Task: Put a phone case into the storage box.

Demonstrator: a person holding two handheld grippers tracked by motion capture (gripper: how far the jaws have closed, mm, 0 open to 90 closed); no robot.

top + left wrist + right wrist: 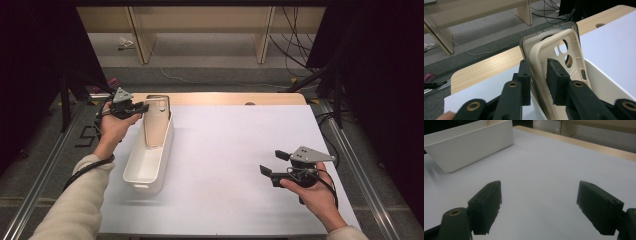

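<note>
A beige phone case stands upright against a clear, dark-rimmed case at the far end of a long white bin. In the high view the cases lean on the bin's far wall. My left gripper reaches in from the left, and its jaws straddle the cases' edge with a slight gap on the right pad's side, so it is open. Low over the white mat at the right, my right gripper stands wide open with nothing between its jaws.
The white mat covers most of the wooden table. The bin lies along the mat's left side. Wooden bench legs and cables stand on the floor beyond the table's far edge. Metal rails run along both sides.
</note>
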